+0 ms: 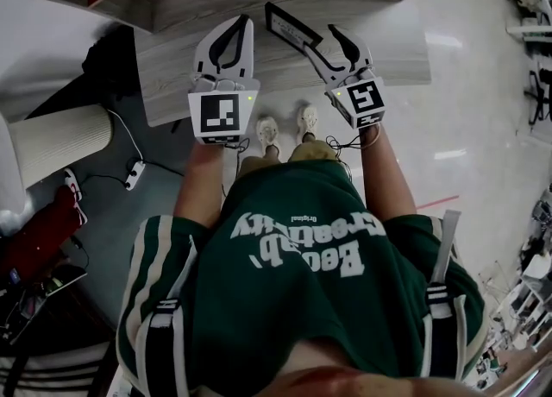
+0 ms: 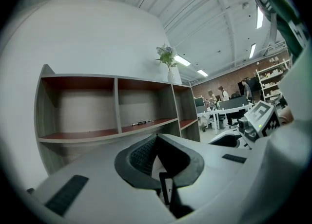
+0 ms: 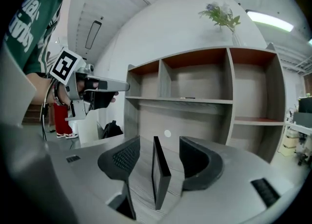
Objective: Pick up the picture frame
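The picture frame (image 1: 293, 31) is thin and black, and it stands on edge on the grey wooden table (image 1: 172, 59). In the right gripper view the frame (image 3: 159, 174) shows edge-on between the two pads, with a gap on each side. My right gripper (image 1: 317, 39) is open around it, and neither pad touches it. My left gripper (image 1: 244, 20) hovers over the table just left of the frame. Its fingertips meet, so it is shut, and I see nothing held in it (image 2: 156, 138).
An open wooden shelf unit (image 3: 204, 96) stands behind the table, with a vase of flowers (image 3: 222, 16) on top. On the floor to the left are a white ribbed cylinder (image 1: 60, 141), a power strip (image 1: 134, 175) and a red object (image 1: 39, 236). The person's shoes (image 1: 285, 128) are at the table's front edge.
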Demonstrator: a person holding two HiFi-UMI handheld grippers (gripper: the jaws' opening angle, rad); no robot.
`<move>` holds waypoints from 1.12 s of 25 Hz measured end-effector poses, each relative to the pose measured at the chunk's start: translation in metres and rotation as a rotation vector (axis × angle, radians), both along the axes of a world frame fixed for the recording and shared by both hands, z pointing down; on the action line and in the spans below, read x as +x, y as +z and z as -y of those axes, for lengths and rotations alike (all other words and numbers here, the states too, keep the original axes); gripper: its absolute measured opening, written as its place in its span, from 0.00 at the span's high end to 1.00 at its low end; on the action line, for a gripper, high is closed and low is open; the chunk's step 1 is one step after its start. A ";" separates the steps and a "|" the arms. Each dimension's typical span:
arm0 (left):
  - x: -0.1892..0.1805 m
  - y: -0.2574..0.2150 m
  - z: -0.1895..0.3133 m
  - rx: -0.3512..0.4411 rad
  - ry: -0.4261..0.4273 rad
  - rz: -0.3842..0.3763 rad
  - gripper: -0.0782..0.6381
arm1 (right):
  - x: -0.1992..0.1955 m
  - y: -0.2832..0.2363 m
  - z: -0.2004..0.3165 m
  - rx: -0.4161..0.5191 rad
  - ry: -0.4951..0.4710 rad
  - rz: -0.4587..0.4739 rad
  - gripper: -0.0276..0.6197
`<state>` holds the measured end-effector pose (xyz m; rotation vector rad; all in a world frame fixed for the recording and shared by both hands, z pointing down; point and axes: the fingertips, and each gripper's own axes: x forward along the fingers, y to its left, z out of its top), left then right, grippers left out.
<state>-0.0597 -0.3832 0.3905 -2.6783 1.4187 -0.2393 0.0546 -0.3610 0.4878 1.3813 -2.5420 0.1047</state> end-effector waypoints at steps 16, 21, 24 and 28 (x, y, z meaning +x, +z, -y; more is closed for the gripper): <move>0.008 0.007 0.004 -0.056 -0.090 0.040 0.87 | 0.002 0.100 0.033 -0.124 -0.097 0.009 0.60; 0.003 0.017 0.003 -0.071 -0.129 0.060 0.87 | 0.001 0.135 0.040 -0.173 -0.127 0.000 0.60; 0.000 0.020 0.001 -0.073 -0.148 0.079 0.87 | 0.001 0.147 0.046 -0.196 -0.131 0.009 0.60; -0.004 0.024 0.003 -0.086 -0.171 0.084 0.87 | -0.001 0.158 0.054 -0.213 -0.146 0.007 0.60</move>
